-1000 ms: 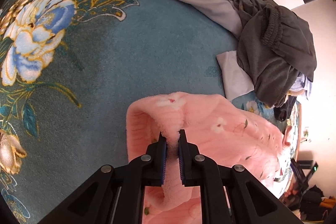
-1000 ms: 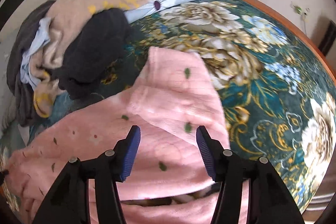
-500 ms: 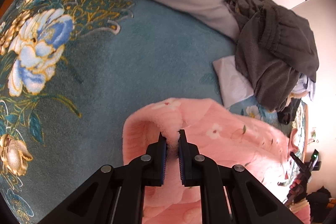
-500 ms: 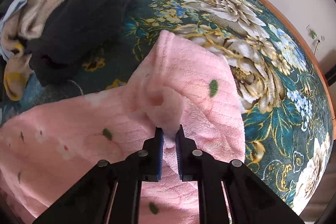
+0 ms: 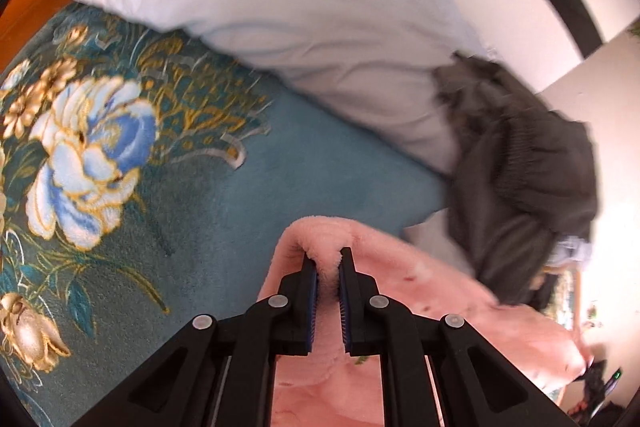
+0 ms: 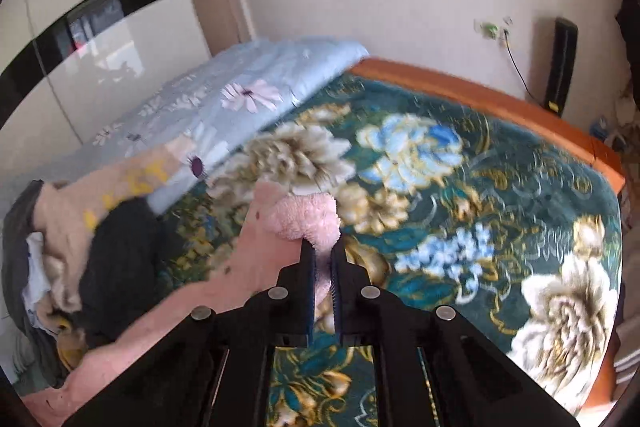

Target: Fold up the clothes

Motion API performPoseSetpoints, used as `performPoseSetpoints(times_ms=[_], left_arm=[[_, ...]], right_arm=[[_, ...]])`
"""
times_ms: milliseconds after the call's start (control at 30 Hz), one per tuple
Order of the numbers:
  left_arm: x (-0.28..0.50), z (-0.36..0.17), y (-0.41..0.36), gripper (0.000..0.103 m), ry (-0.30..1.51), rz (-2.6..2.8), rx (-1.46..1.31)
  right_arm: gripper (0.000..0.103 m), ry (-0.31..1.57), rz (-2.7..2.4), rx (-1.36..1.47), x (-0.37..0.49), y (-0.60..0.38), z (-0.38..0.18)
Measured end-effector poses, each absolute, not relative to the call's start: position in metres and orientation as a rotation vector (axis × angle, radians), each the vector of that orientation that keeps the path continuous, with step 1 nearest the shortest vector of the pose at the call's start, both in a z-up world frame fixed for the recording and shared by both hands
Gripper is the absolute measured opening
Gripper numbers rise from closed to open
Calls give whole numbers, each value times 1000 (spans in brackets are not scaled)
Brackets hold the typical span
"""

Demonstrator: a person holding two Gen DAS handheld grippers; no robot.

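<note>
A fluffy pink garment (image 5: 440, 311) with small flower prints hangs between both grippers above the bed. My left gripper (image 5: 328, 261) is shut on a bunched fold of its edge, low in the left wrist view. My right gripper (image 6: 323, 253) is shut on another fold of the pink garment (image 6: 304, 217), which stretches down and to the left from it, lifted off the bedspread. The rest of the cloth under both grippers is hidden.
The bed has a teal floral bedspread (image 6: 460, 211) with an orange wooden rim (image 6: 480, 95). A light blue quilt (image 5: 320, 27) lies at its far side. A heap of dark grey (image 5: 532, 187), beige and black clothes (image 6: 116, 259) lies beside the pink garment.
My right gripper went from open to shut on the pink garment, then lifted it off the bed. My left gripper stayed shut on its fold and rose, tilting towards the quilt.
</note>
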State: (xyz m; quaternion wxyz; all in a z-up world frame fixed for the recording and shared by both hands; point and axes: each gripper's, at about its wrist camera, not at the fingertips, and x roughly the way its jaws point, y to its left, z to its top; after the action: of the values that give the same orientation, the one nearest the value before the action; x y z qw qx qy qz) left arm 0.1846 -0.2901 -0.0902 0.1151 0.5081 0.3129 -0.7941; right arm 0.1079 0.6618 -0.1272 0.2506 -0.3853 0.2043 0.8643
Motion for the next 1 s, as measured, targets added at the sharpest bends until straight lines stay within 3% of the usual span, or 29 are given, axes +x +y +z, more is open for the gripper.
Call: performPoseSetpoints(times_ms=[133, 267, 367, 433, 533, 633, 767, 1000], left_arm=[[177, -116, -288, 10, 880, -2241, 1560], [176, -111, -287, 12, 877, -2258, 1568], [190, -111, -291, 15, 916, -2245, 1566], [200, -111, -293, 30, 944, -2235, 1564], [215, -112, -298, 46, 986, -2220, 1562], [230, -112, -302, 52, 1028, -2204, 1559], [256, -117, -306, 55, 1108, -2167, 1575], [317, -136, -311, 58, 1300, -2062, 1641]], right_arm=[[7, 728, 2179, -1168, 124, 679, -201], [7, 902, 2139, -1117, 151, 692, -218], [24, 955, 2141, -1064, 166, 697, -208], [40, 956, 2146, -1029, 176, 700, -196], [40, 965, 2155, -1007, 198, 698, -180], [42, 964, 2137, -1012, 233, 690, -173], [44, 1034, 2059, -1014, 289, 684, -178], [44, 1356, 1863, -871, 396, 677, -202]])
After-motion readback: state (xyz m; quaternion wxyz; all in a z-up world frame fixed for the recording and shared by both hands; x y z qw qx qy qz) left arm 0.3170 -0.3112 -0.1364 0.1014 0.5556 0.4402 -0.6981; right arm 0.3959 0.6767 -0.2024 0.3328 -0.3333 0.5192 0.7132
